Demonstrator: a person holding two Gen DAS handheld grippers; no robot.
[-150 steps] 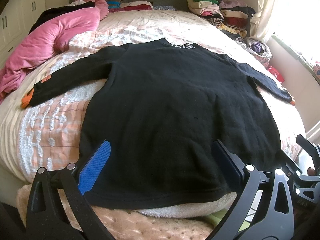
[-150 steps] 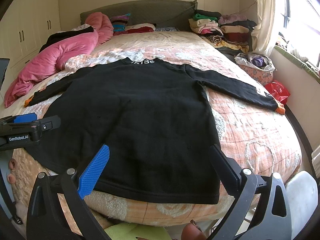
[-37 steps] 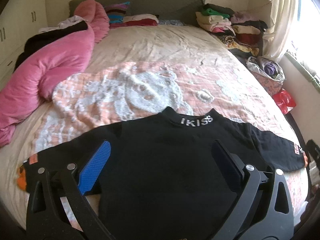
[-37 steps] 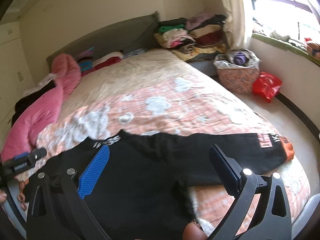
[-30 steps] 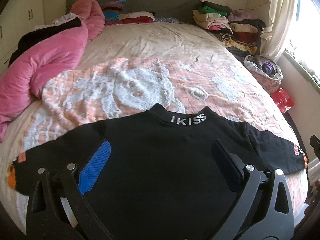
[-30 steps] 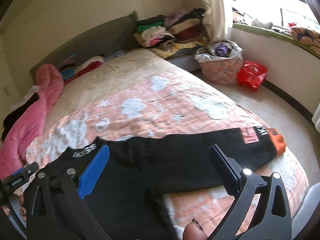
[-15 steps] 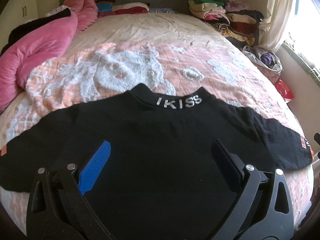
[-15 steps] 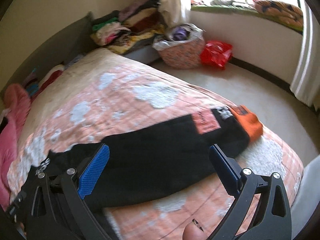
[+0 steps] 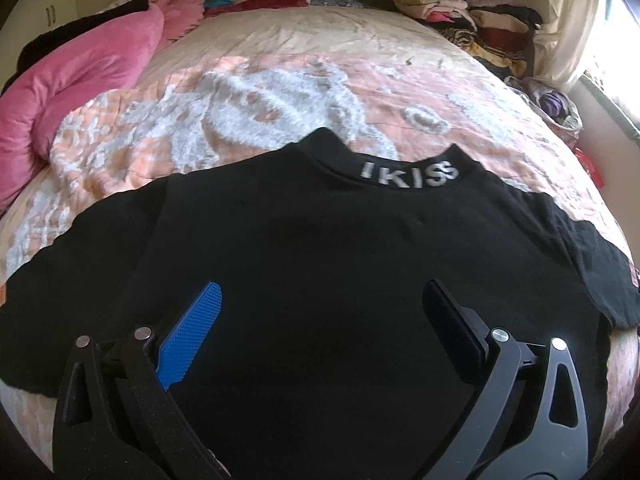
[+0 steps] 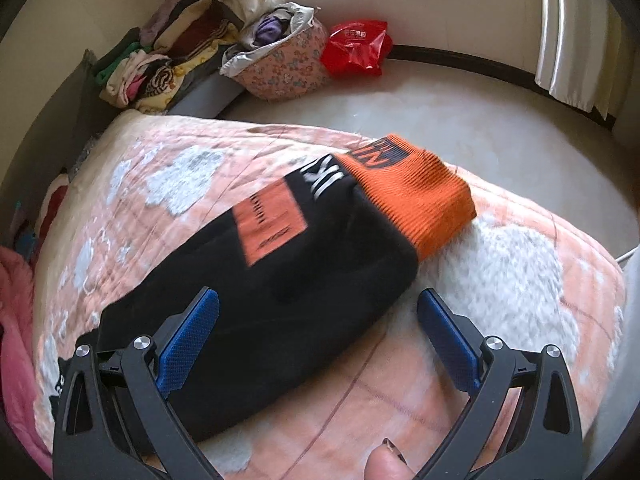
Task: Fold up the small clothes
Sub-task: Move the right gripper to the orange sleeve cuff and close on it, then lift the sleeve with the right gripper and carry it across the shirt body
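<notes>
A black long-sleeved top (image 9: 320, 264) lies spread flat on the bed, its collar lettered "IKISS" (image 9: 408, 170) pointing away from me. My left gripper (image 9: 320, 300) is open and empty, low over the chest of the top. In the right wrist view the top's right sleeve (image 10: 280, 280) lies across the blanket, ending in an orange ribbed cuff (image 10: 416, 196) with an orange patch beside it. My right gripper (image 10: 318, 300) is open and empty, straddling the sleeve just short of the cuff.
The bed has a peach and white blanket (image 9: 280, 92). A pink duvet (image 9: 72, 76) is bunched at the left. Folded clothes (image 9: 460, 20) are piled at the far right. On the floor by the bed stand a floral basket (image 10: 280, 60) and a red bag (image 10: 356, 46).
The left gripper has moved forward and down over the top's chest. The right gripper has swung right along the sleeve and dropped close to the orange cuff. Both stay open.
</notes>
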